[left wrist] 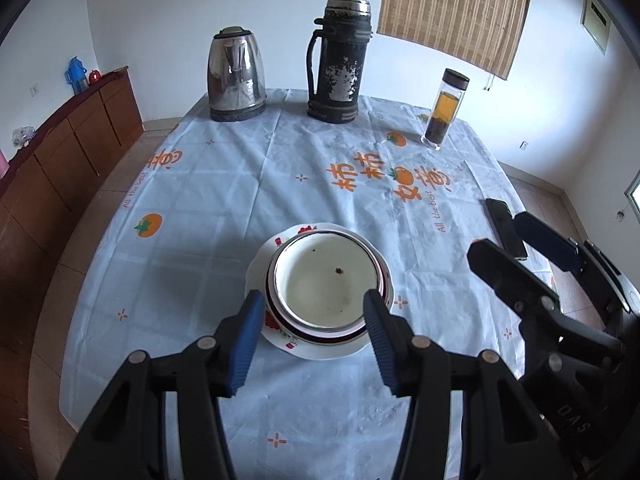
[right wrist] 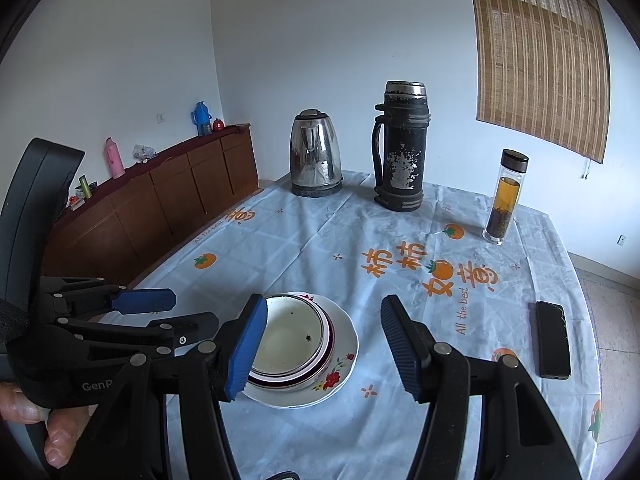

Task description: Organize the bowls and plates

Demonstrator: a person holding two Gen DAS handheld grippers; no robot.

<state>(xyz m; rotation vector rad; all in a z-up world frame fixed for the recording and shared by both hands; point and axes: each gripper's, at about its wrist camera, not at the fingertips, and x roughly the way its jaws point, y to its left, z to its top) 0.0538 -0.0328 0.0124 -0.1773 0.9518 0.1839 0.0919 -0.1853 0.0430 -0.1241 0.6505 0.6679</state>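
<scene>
A stack of white bowls [left wrist: 324, 276] with dark rims sits on a white plate [left wrist: 320, 350] with red flowers on its rim, on the near middle of the table. The top bowl [right wrist: 292, 340] holds a dark speck. My left gripper [left wrist: 313, 300] hovers open in front of the stack, its blue pads [left wrist: 248, 340] framing the bowls, nothing gripped. From the right wrist view the left gripper [right wrist: 192, 312] stands left of the plate [right wrist: 340, 356], clear of it. My right gripper [right wrist: 324, 302] is open and empty, right of the stack; it shows as the right gripper [left wrist: 502, 234] in the left wrist view.
A steel kettle [left wrist: 236, 76], a worn black flask [left wrist: 340, 64] and a glass tea bottle [left wrist: 442, 108] stand at the table's far side. A black phone [right wrist: 554, 340] lies at the right edge. A brown sideboard [right wrist: 160, 200] lines the left wall. A hand [right wrist: 52, 432] holds the left gripper.
</scene>
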